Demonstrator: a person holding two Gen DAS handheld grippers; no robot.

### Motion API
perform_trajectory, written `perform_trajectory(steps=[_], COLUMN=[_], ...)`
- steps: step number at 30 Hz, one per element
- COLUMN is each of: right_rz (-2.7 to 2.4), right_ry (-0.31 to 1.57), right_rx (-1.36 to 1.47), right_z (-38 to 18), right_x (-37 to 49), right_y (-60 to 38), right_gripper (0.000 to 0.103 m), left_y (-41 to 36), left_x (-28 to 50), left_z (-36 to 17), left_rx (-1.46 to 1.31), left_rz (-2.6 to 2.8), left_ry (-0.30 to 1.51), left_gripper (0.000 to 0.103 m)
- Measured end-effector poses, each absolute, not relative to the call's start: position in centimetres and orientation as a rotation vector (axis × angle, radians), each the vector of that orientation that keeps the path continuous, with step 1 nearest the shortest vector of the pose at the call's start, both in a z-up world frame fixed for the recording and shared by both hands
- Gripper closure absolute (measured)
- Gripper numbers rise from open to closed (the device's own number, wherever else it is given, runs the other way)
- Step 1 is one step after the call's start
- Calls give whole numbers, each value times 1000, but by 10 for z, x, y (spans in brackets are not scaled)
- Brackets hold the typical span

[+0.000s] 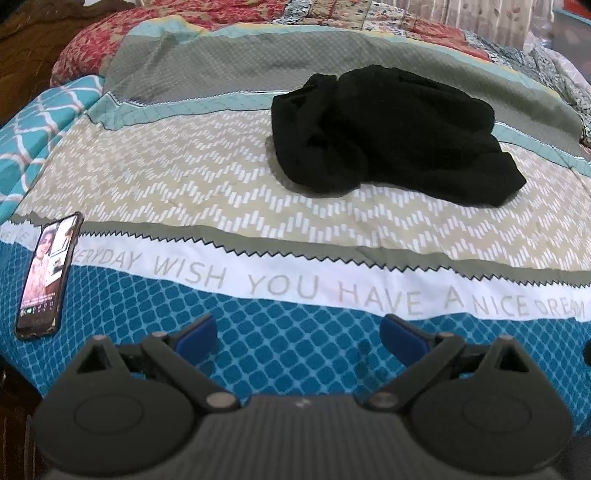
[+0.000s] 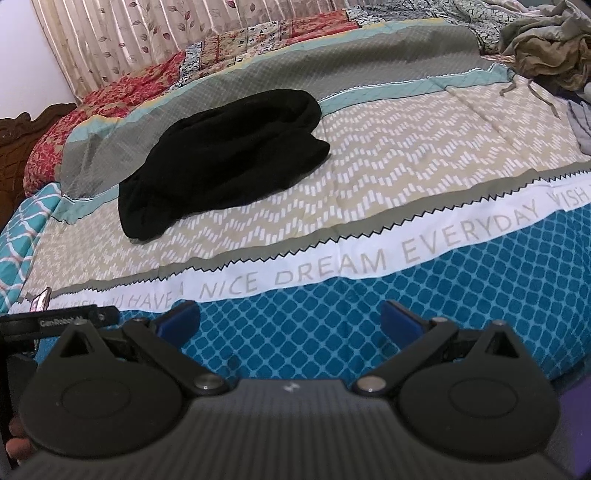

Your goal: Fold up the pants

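Black pants (image 1: 388,133) lie in a crumpled heap on the bed's patterned cover, ahead and to the right in the left wrist view. In the right wrist view the pants (image 2: 225,162) lie ahead and to the left. My left gripper (image 1: 297,334) is open and empty, low over the blue band of the cover, well short of the pants. My right gripper (image 2: 290,321) is open and empty too, over the same blue band, also well short of the pants.
A phone (image 1: 48,273) with a lit screen lies on the cover to the left. A red floral quilt (image 1: 92,40) is bunched at the far side. A pile of other clothes (image 2: 546,48) sits at the far right. A curtain (image 2: 129,33) hangs behind the bed.
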State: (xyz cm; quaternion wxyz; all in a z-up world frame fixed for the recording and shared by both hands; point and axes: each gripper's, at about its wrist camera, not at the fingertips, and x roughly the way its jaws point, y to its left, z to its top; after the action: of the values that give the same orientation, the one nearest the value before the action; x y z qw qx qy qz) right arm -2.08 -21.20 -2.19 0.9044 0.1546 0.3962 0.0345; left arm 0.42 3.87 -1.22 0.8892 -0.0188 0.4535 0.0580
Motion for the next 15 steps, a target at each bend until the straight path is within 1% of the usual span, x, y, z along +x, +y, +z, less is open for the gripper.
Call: perform_trajectory(steps=[5, 7, 9, 10, 11, 13, 14, 15], right_rz=[66, 67, 71, 79, 89, 110, 116, 117], right_ry=[803, 788, 776, 775, 779, 790, 788, 781], right_rx=[292, 275, 251, 236, 221, 193, 188, 183], right_z=[-22, -21, -20, -19, -19, -20, -20, -20], right_x=[-19, -19, -19, -19, -17, -15, -15, -15], right_y=[-210, -209, -207, -206, -204, -201, -200, -199], right_gripper=[0, 0, 5, 16, 32, 48, 54, 56], left_y=[41, 40, 39, 39, 39, 39, 39, 39], left_x=[3, 3, 3, 3, 3, 4, 5, 5], left_z=[-16, -15, -14, -13, -13, -14, -14, -14], left_rx=[-40, -40, -36, -36, -36, -38, -38, -38], left_rz=[108, 96, 81, 73, 65, 49, 44, 41], left_ry=[928, 918, 906, 901, 895, 890, 887, 886], left_gripper=[5, 6, 9, 10, 11, 11, 11, 11])
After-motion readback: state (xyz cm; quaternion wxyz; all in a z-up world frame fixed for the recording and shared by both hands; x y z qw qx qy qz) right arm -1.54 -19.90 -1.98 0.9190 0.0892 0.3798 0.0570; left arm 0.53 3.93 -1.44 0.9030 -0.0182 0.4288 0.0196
